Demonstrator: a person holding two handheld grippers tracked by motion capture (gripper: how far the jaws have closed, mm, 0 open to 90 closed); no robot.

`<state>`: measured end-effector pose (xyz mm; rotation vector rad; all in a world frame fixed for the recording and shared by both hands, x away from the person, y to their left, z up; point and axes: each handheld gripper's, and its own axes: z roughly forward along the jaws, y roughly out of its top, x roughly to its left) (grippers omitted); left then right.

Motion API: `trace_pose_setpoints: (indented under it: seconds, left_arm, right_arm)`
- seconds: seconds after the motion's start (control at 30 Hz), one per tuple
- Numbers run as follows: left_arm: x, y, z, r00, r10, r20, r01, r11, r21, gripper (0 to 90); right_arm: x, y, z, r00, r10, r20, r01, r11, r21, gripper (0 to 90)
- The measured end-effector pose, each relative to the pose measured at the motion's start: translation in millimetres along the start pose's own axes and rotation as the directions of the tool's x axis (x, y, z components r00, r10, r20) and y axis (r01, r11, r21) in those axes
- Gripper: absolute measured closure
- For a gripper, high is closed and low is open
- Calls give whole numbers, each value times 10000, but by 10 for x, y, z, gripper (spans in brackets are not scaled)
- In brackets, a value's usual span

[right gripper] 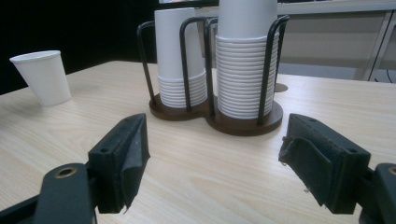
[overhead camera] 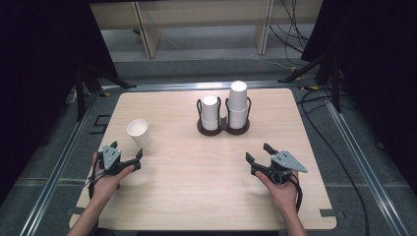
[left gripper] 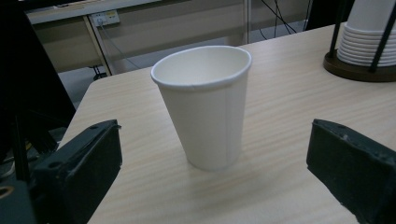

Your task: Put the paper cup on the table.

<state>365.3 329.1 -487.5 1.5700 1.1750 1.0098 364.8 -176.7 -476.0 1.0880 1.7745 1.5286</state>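
Both sets of jaws are released; the left gripper faces the upright paper cup. Judged from here, an off-centre squeeze could tip or crush it on the bench.

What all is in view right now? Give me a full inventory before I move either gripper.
Loose paper cup: 1, white, upright with mouth up, on the table's left side, just ahead of the left gripper.
Shorter cup stack: 1, white, upside down, left bay of the holder.
Taller cup stack: 1, white, upside down, right bay of the holder.
Cup holder: 1, dark brown base with black wire uprights, far centre of the table.
Table: 1, light wood grain.
Left gripper: 1, black with grey plate, jaws open, near left, held in a hand.
Right gripper: 1, black with grey plate, jaws open, near right, held in a hand.
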Motion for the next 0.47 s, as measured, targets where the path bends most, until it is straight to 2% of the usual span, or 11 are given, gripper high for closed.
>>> trace_pose_setpoints:
  seconds: [0.03, 0.07, 0.1, 0.13, 0.2, 0.23, 0.27, 0.37, 0.43, 0.47]
  left_arm:
    - [5, -17, -26, 9999, 127, 56, -126, 9999, -39, 30]
    - [-9, -43, -61, 10000, -14, -16, 14, 10000, 26, 30]
    - [-5, -62, -92, 9999, 107, 27, -107, 9999, 52, 31]
    - [-22, -88, -111, 9998, -158, -73, 158, 9999, -3, 31]
    - [-14, -102, -149, 10000, -41, -30, 41, 10000, 7, 31]
    - [-30, -113, -155, 9994, -316, -105, 316, 9995, -17, 31]
    - [-36, -118, -154, 9992, -376, -152, 374, 9992, -105, 31]
    - [-35, -124, -158, 9995, -311, -53, 311, 9995, -56, 31]
    - [-40, -141, -145, 9995, -322, 12, 322, 9993, -166, 30]
    - [-59, -146, -142, 9982, -551, -215, 550, 9985, -45, 31]
  right_arm:
    - [-12, 3, -13, 9996, -153, 218, 153, 9999, -26, 228]
    - [-20, 2, -10, 9993, -238, 283, 241, 9997, -87, 228]
    - [-27, 5, -13, 9992, -288, 274, 290, 9995, -80, 228]
    - [-18, 6, -19, 9998, -48, 173, 48, 10000, -20, 228]
    - [-17, 7, -21, 9998, -38, 190, 39, 10000, -61, 228]
    - [-17, 7, -19, 9999, -47, 164, 49, 9999, -105, 228]
    - [-16, 8, -21, 9999, -45, 152, 47, 9999, -93, 228]
    - [-18, 9, -16, 9999, -126, 95, 127, 9998, -135, 228]
    - [-13, 11, -26, 9999, 54, 149, -53, 9999, -91, 228]
    - [-21, 11, -31, 9998, 1, 220, 1, 10000, -87, 228]
